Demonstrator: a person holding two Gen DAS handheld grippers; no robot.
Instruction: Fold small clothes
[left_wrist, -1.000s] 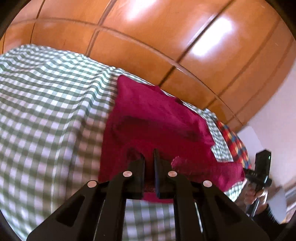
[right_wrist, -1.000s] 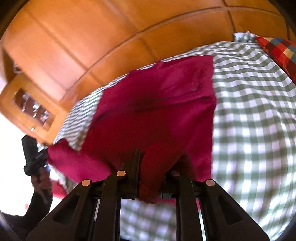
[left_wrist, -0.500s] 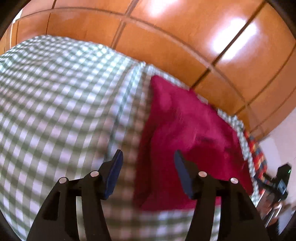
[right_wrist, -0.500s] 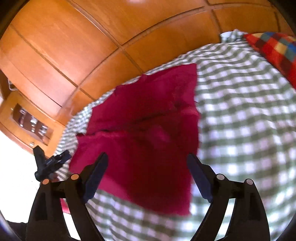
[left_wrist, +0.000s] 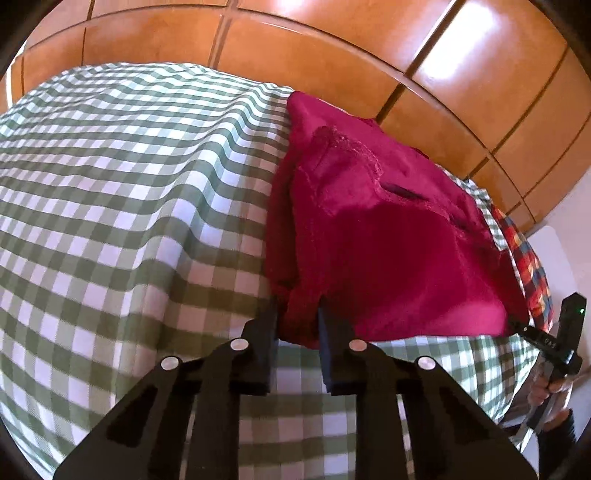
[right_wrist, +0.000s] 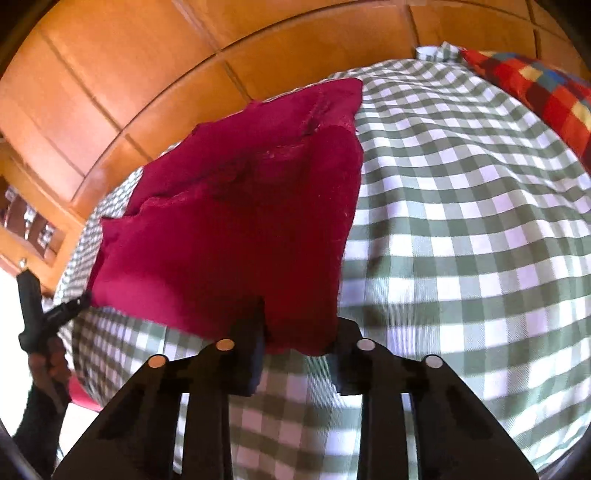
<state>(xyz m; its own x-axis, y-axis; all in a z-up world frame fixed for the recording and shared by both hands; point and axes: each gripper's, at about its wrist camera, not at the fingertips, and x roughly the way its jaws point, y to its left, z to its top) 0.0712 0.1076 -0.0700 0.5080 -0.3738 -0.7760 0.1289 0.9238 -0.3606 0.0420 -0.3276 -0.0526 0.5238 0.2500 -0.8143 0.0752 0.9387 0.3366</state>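
Observation:
A dark red garment (left_wrist: 373, 229) lies folded on the green-and-white checked cloth (left_wrist: 129, 192). My left gripper (left_wrist: 297, 321) is closed on the garment's near left corner, with cloth bunched between the fingers. In the right wrist view the same garment (right_wrist: 236, 221) lies ahead. My right gripper (right_wrist: 299, 332) has its jaws around the near right corner, with a wider gap, and the cloth fills it. Each gripper shows at the edge of the other's view, the right one (left_wrist: 554, 354) and the left one (right_wrist: 40, 314).
A polished wooden wardrobe (left_wrist: 332, 55) stands behind the bed. A red, blue and yellow checked pillow (right_wrist: 546, 96) lies at the far right. The checked cloth spreads wide to the left of the garment in the left view and to the right in the right view.
Both grippers, open half a second ago, have moved in to the garment's near corners and closed on them. A second ago both held cloth.

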